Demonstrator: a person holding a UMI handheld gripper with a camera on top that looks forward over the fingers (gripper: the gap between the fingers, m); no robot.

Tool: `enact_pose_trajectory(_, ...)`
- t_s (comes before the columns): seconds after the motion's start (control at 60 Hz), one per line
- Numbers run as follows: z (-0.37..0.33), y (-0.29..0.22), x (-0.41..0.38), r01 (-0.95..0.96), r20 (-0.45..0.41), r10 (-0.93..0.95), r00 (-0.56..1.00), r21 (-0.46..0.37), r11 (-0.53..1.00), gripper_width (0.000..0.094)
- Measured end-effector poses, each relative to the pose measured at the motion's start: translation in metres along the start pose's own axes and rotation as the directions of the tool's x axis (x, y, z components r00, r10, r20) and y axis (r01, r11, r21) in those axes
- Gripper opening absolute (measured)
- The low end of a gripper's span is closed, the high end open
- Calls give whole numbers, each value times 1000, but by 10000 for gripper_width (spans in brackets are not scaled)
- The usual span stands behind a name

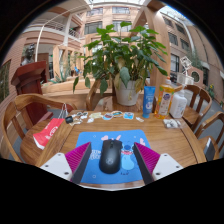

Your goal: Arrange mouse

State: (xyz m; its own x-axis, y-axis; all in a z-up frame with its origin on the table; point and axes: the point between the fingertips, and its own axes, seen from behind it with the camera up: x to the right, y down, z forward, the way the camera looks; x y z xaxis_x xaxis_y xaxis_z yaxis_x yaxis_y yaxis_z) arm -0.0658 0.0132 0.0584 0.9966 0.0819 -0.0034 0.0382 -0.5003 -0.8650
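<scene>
A dark, rounded plastic computer mouse (pixel 110 155) lies on a blue rectangular mouse mat (pixel 112 150) spread on a round wooden table (pixel 180 140), and it sits between the two fingers of the hand-held gripper (pixel 111 163), whose magenta pads (pixel 78 161) stand off it with a strip of blue showing at either side. The jaws are therefore spread, flanking the mouse and not pressing it; the mouse rests on the mat by its own weight. This looks like the approach-and-grasp step of arranging the mouse, with the fingers set about its body. The next move likely calls for closing squarely on the mouse's flanks, then lifting or sliding it without dragging the mat. Beyond the mat a large green potted plant in a pale pot (pixel 127 92) stands near a blue bottle (pixel 149 100), and a red packet (pixel 47 132) lies well off to one side.
</scene>
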Motion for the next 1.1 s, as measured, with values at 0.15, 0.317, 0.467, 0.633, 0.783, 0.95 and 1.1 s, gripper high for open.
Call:
enact_pose_trajectory(0.15, -81, -21, -8, 13, -16, -12, 1000, 52, 999, 856)
enact_pose_trajectory(0.317, -170, -29, -15, 45, -36, -41, 998, 98, 994, 852)
enact_pose_trajectory(0.467, -236, -19, -20, 31, -29, -28, 999, 114, 993, 853)
enact_pose_trajectory(0.633, -284, -4, -22, 48, -46, -43, 998, 125, 991, 852)
enact_pose_trajectory(0.783, -306, 10, -26, 60, -46, -55, 997, 123, 991, 852)
enact_pose_trajectory(0.95, -314, 17, -34, 65, -29, -62, 998, 115, 991, 852)
enact_pose_trajectory(1.1, -317, 16, -37, 85, -35, -81, 996, 121, 989, 851)
